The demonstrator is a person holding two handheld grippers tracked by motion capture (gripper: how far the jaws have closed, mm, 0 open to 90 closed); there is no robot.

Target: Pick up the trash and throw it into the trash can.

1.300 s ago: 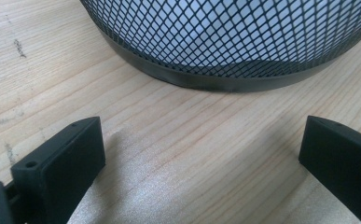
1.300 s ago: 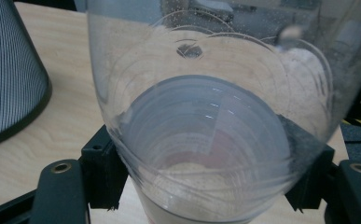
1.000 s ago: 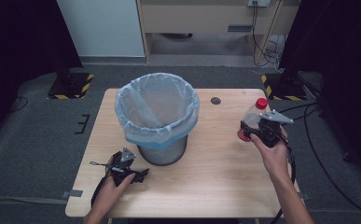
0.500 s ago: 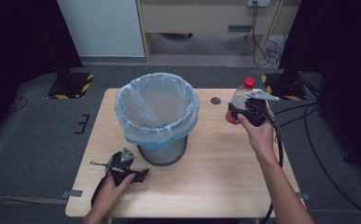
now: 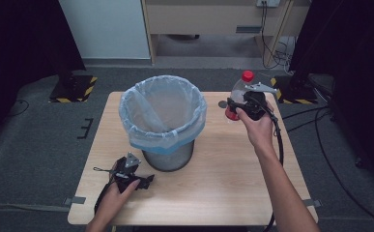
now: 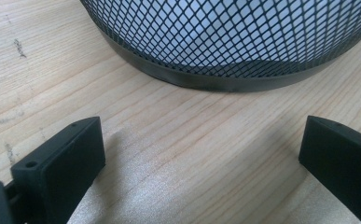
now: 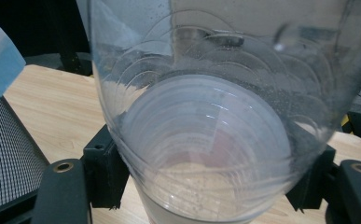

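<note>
Bottle grabbed and lifted, not binned yet

Right claw [image 5: 242,104] clamped around the clear, red-capped bottle [image 5: 238,96], held up off the counter [image 5: 233,169] just right of the lined mesh bin [image 5: 163,121]. Left claw [image 5: 143,180] spread open, parked on the counter by the bin's base. Probably left: swing over the rim, drop.

Bottle [image 7: 206,116] top and base beyond the right gripper view's edges.
</note>
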